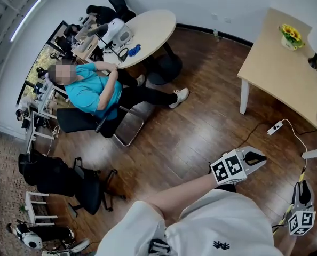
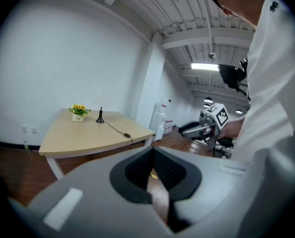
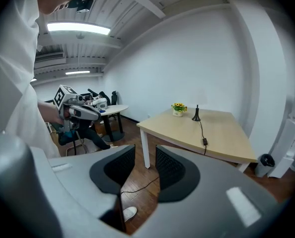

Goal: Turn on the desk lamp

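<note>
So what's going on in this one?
A person stands on the wood floor with a gripper in each hand, some way short of the table that carries the lamp and a pot of flowers. The left gripper has its jaws slightly apart, the right gripper wider; both are empty. Neither touches the lamp or its cord, so switching it on has not begun. Another person sits by a round table.
</note>
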